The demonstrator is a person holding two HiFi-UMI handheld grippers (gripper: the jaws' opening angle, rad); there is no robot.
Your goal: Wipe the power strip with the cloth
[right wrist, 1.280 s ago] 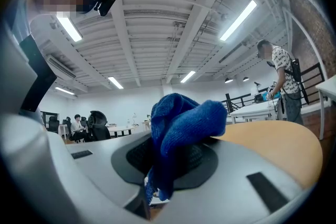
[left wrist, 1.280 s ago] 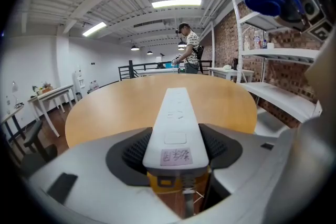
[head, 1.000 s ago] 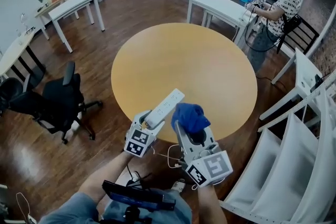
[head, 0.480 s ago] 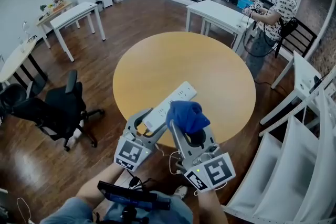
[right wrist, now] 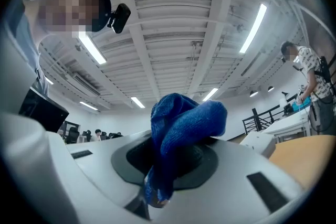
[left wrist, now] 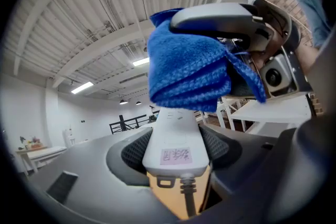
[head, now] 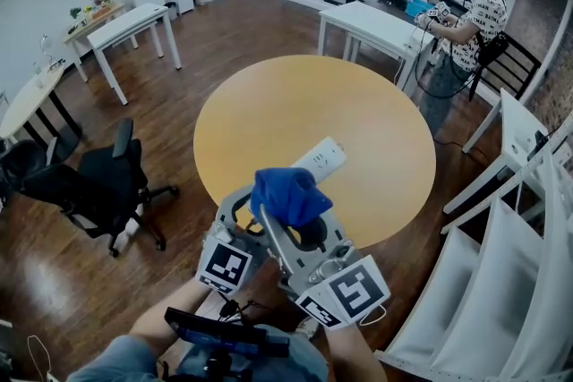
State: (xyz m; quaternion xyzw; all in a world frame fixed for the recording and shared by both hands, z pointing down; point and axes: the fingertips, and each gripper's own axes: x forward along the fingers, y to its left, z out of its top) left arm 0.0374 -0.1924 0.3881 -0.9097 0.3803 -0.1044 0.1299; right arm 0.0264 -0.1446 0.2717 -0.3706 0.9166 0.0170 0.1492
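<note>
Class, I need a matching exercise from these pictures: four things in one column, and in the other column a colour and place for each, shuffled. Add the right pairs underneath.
Things:
1. power strip
2. cloth
3. round table
4. office chair

Colour and place:
A. black, on the floor
B. blue, clamped in the right gripper
C. tan, ahead of both grippers
D. white, clamped in the left gripper

Pairs: 1-D, 2-B, 3-C, 4-A.

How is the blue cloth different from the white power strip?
The cloth is blue, fuzzy and bunched; the power strip is white, smooth and long. The cloth sits in the right tongs, the power strip in the left tongs. Both are being held.
</note>
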